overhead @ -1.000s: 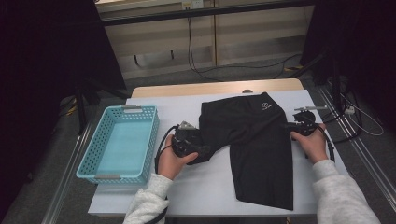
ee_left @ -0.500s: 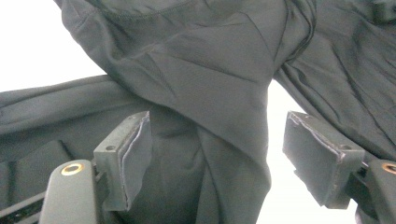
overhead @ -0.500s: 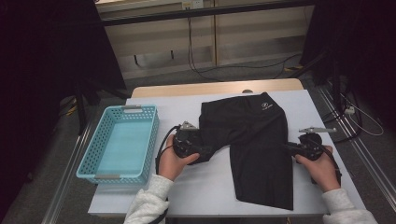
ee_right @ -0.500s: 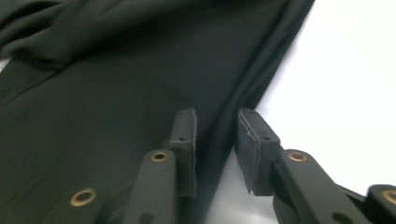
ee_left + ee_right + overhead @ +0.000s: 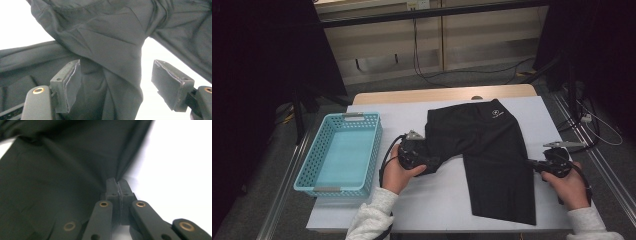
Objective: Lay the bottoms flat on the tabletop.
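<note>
My right tongs [image 5: 532, 164] have slid down the black shorts [image 5: 492, 160] on the desk [image 5: 442, 195], clenched on the hem; my left tongs [image 5: 112, 85] gape, released, around bunched cloth.

Bare white table [image 5: 437, 200] between both hands; blue basket [image 5: 343, 150] blocks left edge; black shorts [image 5: 492, 155] cover centre-right.

Small white logo [image 5: 495, 113] on black shorts [image 5: 492, 155]: too small to read. Shorts edge pinched by right gripper [image 5: 117, 185] hidden between jaws. Person's sleeves [image 5: 371, 217] cut off at bottom edge.
</note>
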The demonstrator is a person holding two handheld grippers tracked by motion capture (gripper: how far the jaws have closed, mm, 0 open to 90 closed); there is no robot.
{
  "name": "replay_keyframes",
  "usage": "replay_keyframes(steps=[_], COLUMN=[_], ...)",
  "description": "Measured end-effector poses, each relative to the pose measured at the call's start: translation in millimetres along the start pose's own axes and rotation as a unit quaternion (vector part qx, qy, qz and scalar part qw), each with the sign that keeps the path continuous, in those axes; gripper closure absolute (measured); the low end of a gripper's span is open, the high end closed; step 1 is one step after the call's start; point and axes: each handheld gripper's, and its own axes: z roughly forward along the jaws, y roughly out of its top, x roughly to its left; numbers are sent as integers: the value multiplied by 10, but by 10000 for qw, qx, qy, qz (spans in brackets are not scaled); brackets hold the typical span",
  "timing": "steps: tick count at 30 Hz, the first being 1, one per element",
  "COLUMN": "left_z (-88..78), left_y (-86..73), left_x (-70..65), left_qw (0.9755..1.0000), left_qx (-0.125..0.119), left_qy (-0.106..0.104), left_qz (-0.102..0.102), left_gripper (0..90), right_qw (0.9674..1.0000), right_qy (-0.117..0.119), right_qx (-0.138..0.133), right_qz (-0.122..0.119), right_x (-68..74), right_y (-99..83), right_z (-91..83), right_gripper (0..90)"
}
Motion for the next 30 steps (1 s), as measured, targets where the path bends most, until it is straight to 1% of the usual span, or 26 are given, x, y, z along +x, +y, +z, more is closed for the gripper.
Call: replay_keyframes(steps=[2, 3, 4, 6, 8, 9, 10, 13, 15, 17, 18, 19, 20, 21, 22, 23, 24, 25, 27, 29, 30], left_z=[-3, -2, -1, 1, 0, -2, -6, -16, -24, -27, -29, -32, -37, -39, -39, -39, -39, -37, -33, -32, -34], left_y=[0, 0, 1, 0, 0, 1, 2, 2, 4, 3, 3, 3, 5, 8, 11, 14, 17, 18, 16, 14, 12], left_x=[1, 1, -2, -8, -13, -17, -17, -16, -12, -14, -16, -18, -21, -23, -25, -27, -28, -31, -31, -23, -18], left_qw=[10000, 10000, 10000, 10000, 10000, 10000, 10000, 10000, 10000, 10000, 10000, 10000, 10000, 10000, 10000, 10000, 10000, 10000, 10000, 10000, 10000], left_qx=[-2, 1, 6, 3, 16, 15, 28, -13, -17, -20, -22, -25, -17, -28, -38, -36, -39, -52, -36, -29, -15], left_qy=[7, 8, -3, -1, -18, -17, -28, -6, 6, 4, -7, -6, -10, -1, 1, -7, -9, -13, -14, -1, 2], left_qz=[-20, -5, -11, -8, 16, 14, 13, 6, 18, 7, 2, 0, 3, 18, 13, 14, 15, 9, 11, 18, 6], left_gripper=[246, 246, 246, 246, 246, 246, 246, 246, 246, 246, 246, 246, 246, 246, 246, 246, 246, 246, 246, 246, 246], right_qw=[9999, 10000, 9999, 10000, 9998, 9998, 9998, 9997, 9998, 9998, 9998, 9997, 9997, 9996, 9996, 9997, 9997, 9997, 9995, 9996, 9991], right_qy=[120, 46, -63, -36, -110, -110, -95, -45, -32, -41, -78, -87, -92, -74, 8, 35, 96, 84, -132, -180, -335], right_qx=[27, -69, -100, -83, -42, -30, -36, 9, 23, 61, 84, 101, 117, 165, 176, 138, 134, 150, 157, 144, 123], right_qz=[29, 31, -37, 23, -130, -170, -192, -223, -171, -169, -154, -192, -186, -220, -242, -173, -156, -150, -242, -191, -206], right_x=[-75, -82, -76, -39, 20, 49, 70, 114, 138, 144, 150, 150, 143, 129, 106, 87, 64, 41, -17, -92, -119], right_y=[-11, -19, -28, -23, -32, -41, -52, -90, -137, -176, -201, -223, -242, -257, -272, -284, -287, -279, -263, -267, -271], right_z=[-15, -18, -13, -18, -23, -26, -29, -62, -99, -147, -175, -198, -223, -243, -256, -260, -261, -269, -299, -327, -337], right_gripper=[885, 845, 819, 735, 731, 710, 707, 705, 704, 709, 734, 746, 783, 870, 898, 900, 900, 900, 900, 900, 900])
